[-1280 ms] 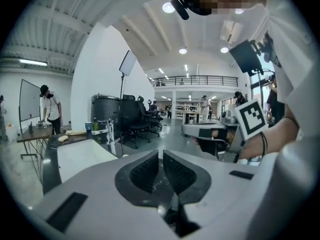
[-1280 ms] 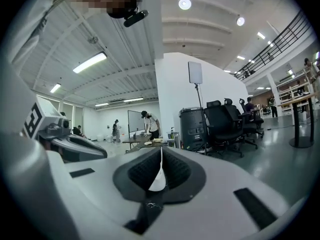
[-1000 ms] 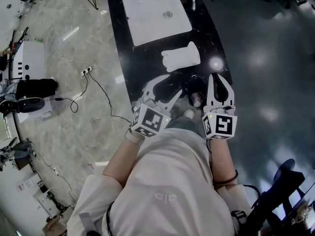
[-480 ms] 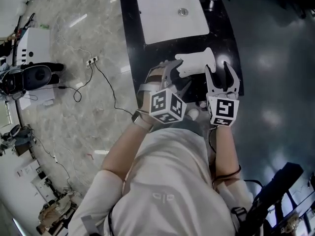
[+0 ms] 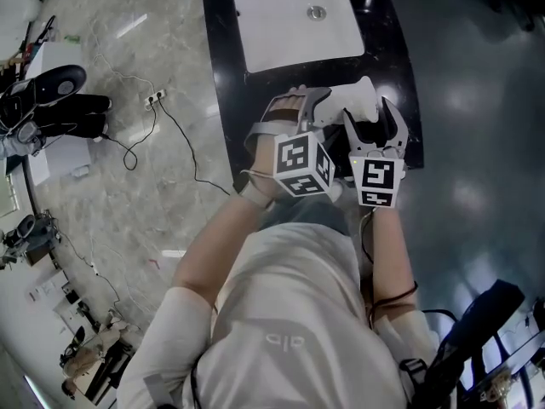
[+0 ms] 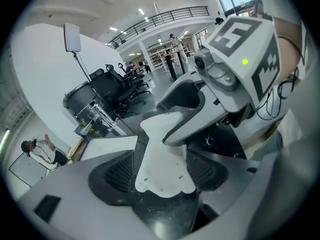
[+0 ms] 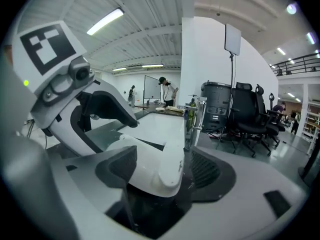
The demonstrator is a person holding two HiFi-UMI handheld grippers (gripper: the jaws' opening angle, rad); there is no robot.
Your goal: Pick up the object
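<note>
The left gripper (image 5: 300, 109) and right gripper (image 5: 368, 114) were opening, each loose around the white object (image 5: 362, 96) on the black counter (image 5: 226, 75).

A long black counter (image 5: 223, 75) bearing a white sink (image 5: 289, 20) crosses pale marble floor (image 5: 145, 194), with black office chairs (image 7: 250, 114) far right.

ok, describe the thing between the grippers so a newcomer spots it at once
Find the long black counter with the white rectangular basin set in it. On the black stretch nearer the person lies a smooth white piece, between the opening jaws of the left gripper and right gripper. It is the only loose white thing there, narrow at one end, flaring to a lobed edge.
</note>
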